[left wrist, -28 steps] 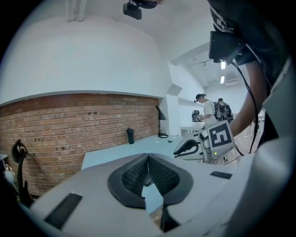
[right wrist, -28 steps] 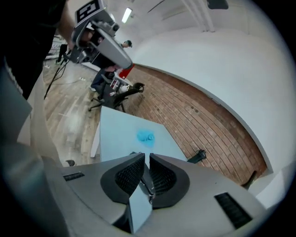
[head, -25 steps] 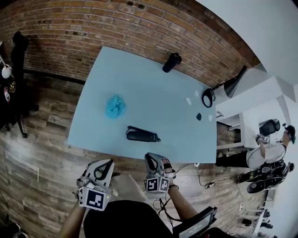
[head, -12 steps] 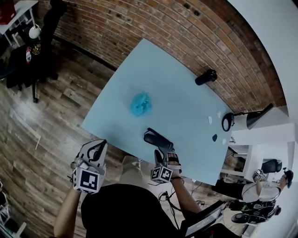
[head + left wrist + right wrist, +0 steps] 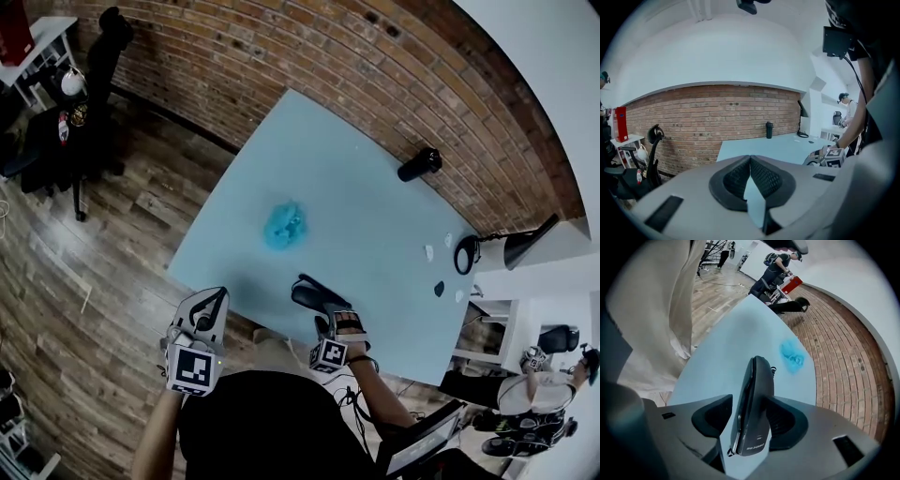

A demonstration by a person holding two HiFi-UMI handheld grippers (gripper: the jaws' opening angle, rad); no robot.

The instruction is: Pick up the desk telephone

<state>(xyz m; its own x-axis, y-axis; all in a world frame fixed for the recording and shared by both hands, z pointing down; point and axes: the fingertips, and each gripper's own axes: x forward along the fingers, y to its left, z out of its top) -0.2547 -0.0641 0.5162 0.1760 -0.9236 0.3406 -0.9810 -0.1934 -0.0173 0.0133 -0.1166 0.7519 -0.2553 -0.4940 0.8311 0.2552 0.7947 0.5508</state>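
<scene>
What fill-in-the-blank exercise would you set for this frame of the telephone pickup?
1. The black telephone handset stands between the jaws of the ____ tool.
2. The left tool has its jaws ____, with nothing between them.
3. The crumpled thing on the table is ____.
4. The wall beyond the table is built of ____.
Missing words: right; shut; blue; brick.
Note: the right tool has its jaws opening, with the handset between them.

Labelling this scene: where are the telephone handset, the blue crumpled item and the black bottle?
telephone handset (image 5: 752, 404), right gripper view, middle of its body.
blue crumpled item (image 5: 283, 225), head view, its centre.
black bottle (image 5: 419, 163), head view, middle of its side.
</scene>
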